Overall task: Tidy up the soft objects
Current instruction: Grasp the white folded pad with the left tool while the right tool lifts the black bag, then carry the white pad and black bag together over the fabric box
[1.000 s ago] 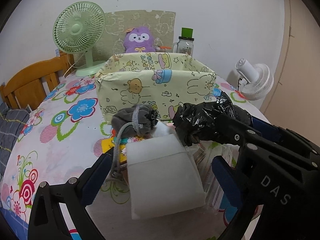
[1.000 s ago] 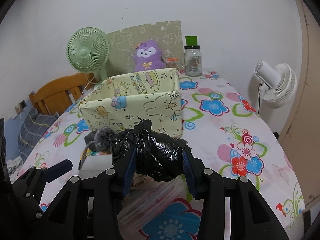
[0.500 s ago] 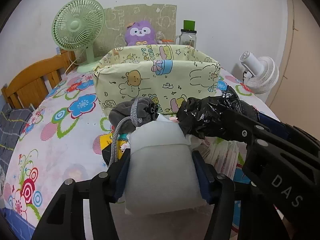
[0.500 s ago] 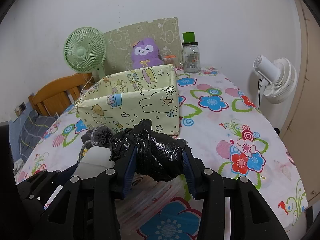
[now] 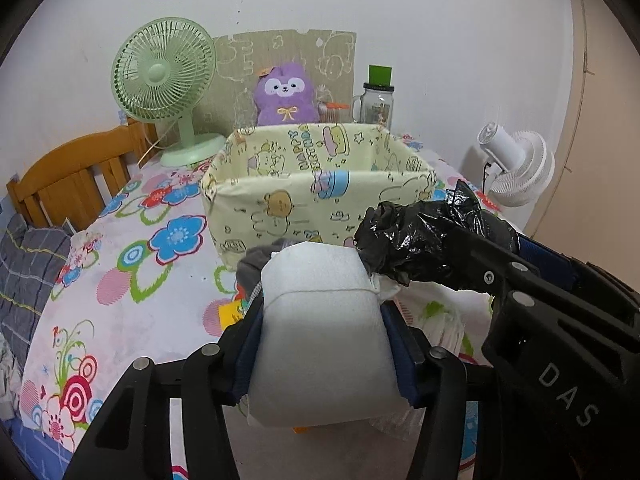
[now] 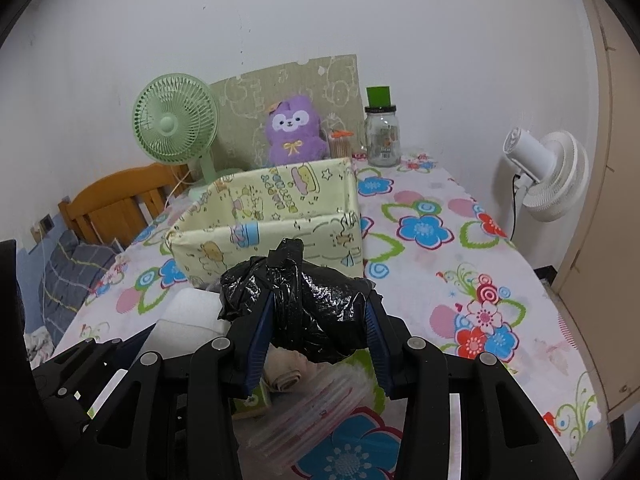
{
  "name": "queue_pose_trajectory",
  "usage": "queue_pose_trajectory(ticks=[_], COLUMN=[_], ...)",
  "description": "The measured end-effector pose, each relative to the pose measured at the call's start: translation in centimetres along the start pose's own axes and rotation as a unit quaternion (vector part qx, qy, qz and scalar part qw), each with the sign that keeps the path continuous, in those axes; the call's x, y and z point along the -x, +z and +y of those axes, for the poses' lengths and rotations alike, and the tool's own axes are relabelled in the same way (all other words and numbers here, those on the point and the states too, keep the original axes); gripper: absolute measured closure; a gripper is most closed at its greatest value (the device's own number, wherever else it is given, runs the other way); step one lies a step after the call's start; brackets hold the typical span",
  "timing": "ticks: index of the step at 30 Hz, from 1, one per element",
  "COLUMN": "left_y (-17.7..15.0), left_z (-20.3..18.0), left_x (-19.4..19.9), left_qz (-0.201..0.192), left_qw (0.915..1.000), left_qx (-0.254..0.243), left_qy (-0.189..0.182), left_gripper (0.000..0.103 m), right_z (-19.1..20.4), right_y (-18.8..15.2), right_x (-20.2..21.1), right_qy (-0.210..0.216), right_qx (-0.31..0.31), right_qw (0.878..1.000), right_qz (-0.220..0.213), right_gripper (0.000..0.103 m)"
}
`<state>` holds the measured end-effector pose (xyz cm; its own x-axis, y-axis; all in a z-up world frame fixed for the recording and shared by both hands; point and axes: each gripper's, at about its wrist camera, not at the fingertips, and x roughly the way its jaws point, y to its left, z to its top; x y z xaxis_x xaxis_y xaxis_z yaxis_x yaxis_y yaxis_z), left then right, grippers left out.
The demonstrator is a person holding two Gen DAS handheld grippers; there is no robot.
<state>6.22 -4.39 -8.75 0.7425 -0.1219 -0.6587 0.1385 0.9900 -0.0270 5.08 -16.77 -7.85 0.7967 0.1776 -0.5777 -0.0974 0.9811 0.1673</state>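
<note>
My left gripper (image 5: 322, 320) is shut on a white foam pad (image 5: 324, 336), lifted above the floral tablecloth. Just behind the pad a grey sock bundle (image 5: 252, 266) peeks out. To its right my right gripper (image 6: 318, 312) is shut on a crumpled black plastic bag (image 6: 308, 304), which also shows in the left wrist view as the black plastic bag (image 5: 420, 236). Both held things hang in front of the open pale-yellow cartoon-print fabric box (image 5: 316, 196), seen too as the fabric box (image 6: 272, 216). Under the bag lie a beige roll (image 6: 284, 372) and clear plastic packs (image 6: 320, 404).
At the table's back stand a green desk fan (image 5: 164, 80), a purple plush toy (image 5: 286, 98), a printed board and a glass jar with a green lid (image 5: 378, 100). A white fan (image 5: 516, 168) stands beyond the right edge. A wooden chair back (image 5: 76, 172) is at the left.
The left gripper's jaws closed from wide open onto the white foam pad and lifted it off the pile. The right gripper rose alongside, still holding the black bag.
</note>
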Motion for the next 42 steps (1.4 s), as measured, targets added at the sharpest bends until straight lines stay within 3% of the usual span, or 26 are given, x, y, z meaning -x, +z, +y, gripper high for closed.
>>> queue_pose_trajectory(ticks=[24, 42], left_y=[4.4, 7.7], left_z=[0.8, 1.0], left_x=[4.1, 3.3], left_qz=[-0.053, -0.07], left_qw=[0.9986, 0.9971], left_qx=[-0.003, -0.009], left_qy=[0.01, 0.026], left_gripper=[0.046, 0.046], right_z=[2.0, 1.6], right_y=[4.7, 7.5], right_x=[3.5, 1.6], right_qy=[-0.007, -0.004], right_qx=[0.008, -0.006], right_qw=[0.999, 0.999], right_qz=[-0.036, -0.032], right_gripper=[0.056, 0.056])
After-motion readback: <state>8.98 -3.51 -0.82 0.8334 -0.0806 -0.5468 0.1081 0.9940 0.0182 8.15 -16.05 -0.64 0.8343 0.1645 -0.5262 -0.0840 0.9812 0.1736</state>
